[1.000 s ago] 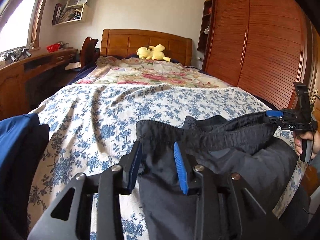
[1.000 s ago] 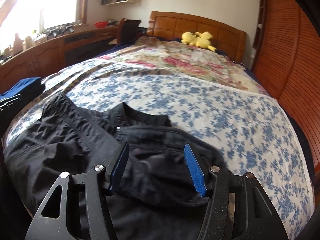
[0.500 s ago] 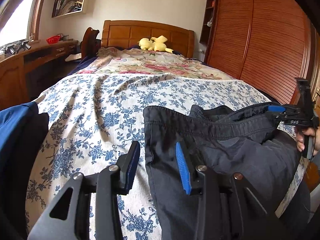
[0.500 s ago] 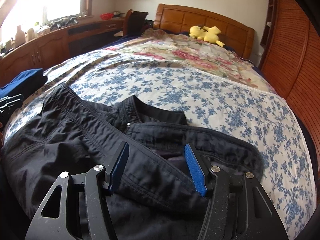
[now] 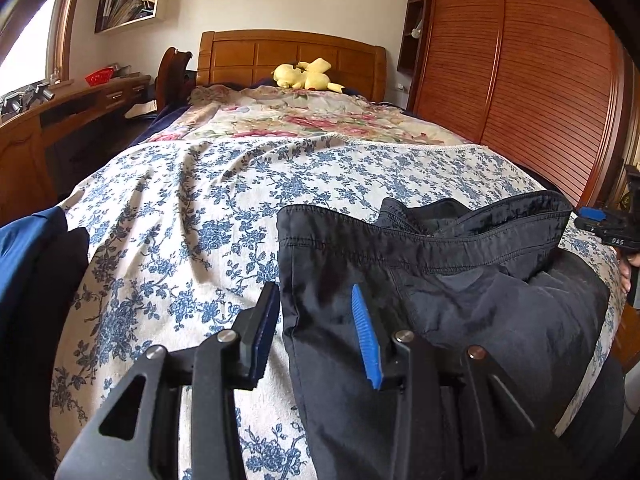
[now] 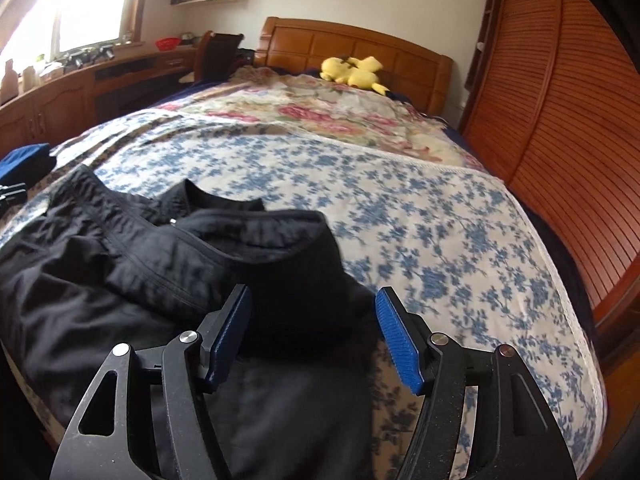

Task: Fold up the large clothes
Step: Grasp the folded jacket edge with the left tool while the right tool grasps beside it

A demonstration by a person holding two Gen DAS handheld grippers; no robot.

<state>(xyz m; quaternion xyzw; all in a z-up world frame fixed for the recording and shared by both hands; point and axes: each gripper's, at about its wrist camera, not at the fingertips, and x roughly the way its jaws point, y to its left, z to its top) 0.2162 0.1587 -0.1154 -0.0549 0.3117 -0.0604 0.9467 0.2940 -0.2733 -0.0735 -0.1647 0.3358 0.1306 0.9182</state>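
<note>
Black nylon trousers [image 5: 440, 300], large, waistband end up the bed, lying rumpled on the near part of a blue-flowered bedspread [image 5: 180, 220]; waistband partly doubled over, fabric bunched at its right end.

Left gripper [image 5: 316, 328]: jaws narrowly parted, the trousers' left side edge between the pads, no pinch visible.

Right gripper [image 6: 312, 332]: jaws opening, wide; the bunched right waistband end sits between them, pads clear of the cloth.

Step in hand, as judged: laying the garment flat before the first fold.

Handling notes: smooth the doubled waistband out straight before folding; take each side at the seam, through all layers, so the slippery cloth does not slide apart; keep both grips at matching points so the edges meet squarely.

Also present: yellow plush toy [image 5: 306, 76] at the headboard; blue garment [image 5: 24, 248] at the left edge.
</note>
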